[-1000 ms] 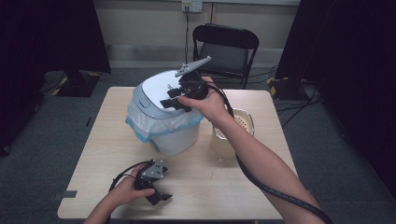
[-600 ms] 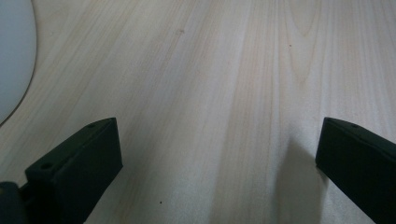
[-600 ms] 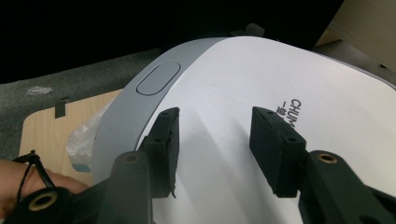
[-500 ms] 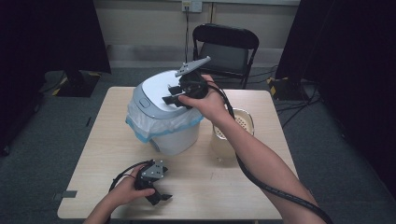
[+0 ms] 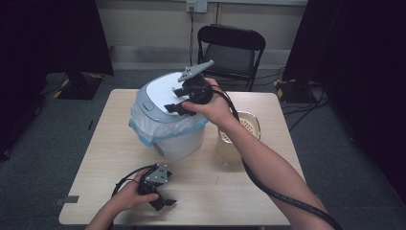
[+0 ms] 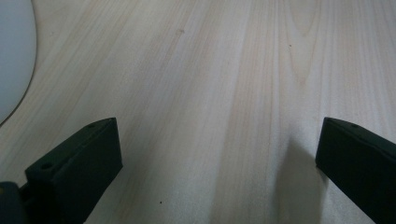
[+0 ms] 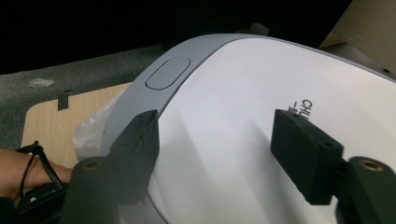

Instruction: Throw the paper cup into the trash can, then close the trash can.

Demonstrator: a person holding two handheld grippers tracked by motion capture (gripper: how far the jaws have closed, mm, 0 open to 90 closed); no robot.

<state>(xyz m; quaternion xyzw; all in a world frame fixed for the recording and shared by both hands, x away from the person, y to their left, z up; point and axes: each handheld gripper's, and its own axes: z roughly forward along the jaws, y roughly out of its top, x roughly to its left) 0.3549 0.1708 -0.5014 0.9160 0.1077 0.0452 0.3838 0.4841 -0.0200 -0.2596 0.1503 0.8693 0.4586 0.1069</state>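
A white bin (image 5: pixel 179 141) with a grey-rimmed lid (image 5: pixel 160 93) and a clear bag liner stands mid-table. My right gripper (image 5: pixel 178 106) hovers just over the lid (image 7: pixel 243 116), near its oval button (image 7: pixel 168 72). Its jaws have just been opening and stand apart with nothing between them (image 7: pixel 219 154). My left gripper (image 5: pixel 163 203) rests low over the table near the front edge. In the left gripper view its jaws (image 6: pixel 219 158) are spread wide over bare wood, and the bin's white base (image 6: pixel 14 51) shows at the left edge.
A clear jug (image 5: pixel 230 148) with a perforated cream insert (image 5: pixel 250 125) stands right of the bin, under my right forearm. A black folding chair (image 5: pixel 230 52) sits beyond the table's far edge. Light wood table (image 5: pixel 110 143) around the bin.
The right gripper's jaws have parted over the lid. Both hands have stayed where they were.
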